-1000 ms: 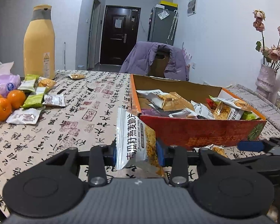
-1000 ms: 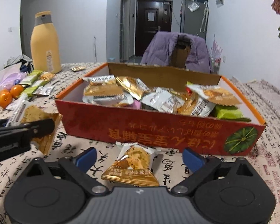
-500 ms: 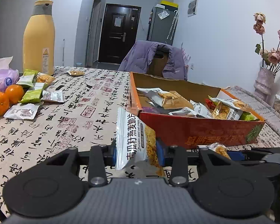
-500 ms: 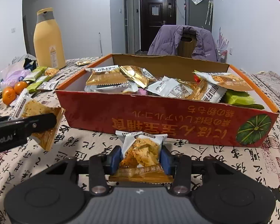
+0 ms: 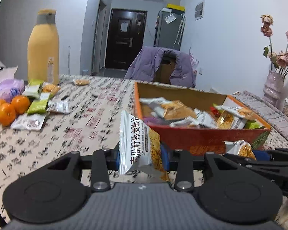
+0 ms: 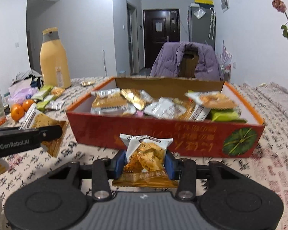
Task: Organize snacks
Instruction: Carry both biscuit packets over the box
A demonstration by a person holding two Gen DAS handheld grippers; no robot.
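Two packets are in hand at once, so the step is the carry to the box. Largest on the table [image 6: 268, 99] is the red cardboard box [image 6: 163, 136], open-topped and already heaped with wrapped snacks: silver, gold and one green packet lie loosely over each other, none sorted by kind. It stands just ahead of both claws. The left gripper [image 5: 139, 156] pinches a tall white-and-orange oat crisp packet [image 5: 138, 143] upright between its blue pads, near the box's left corner. The right gripper [image 6: 145, 162] is pressed onto a smaller puffed snack pouch [image 6: 146, 153], its pads squeezing the sides, just before the box's front wall. By my reading, the next move calls for lifting each packet clear over the rim before letting go, since both hang lower than the wall's top. Smaller loose packets [image 5: 39, 103] lie far left beside the oranges [image 5: 9, 108], still to be gathered.
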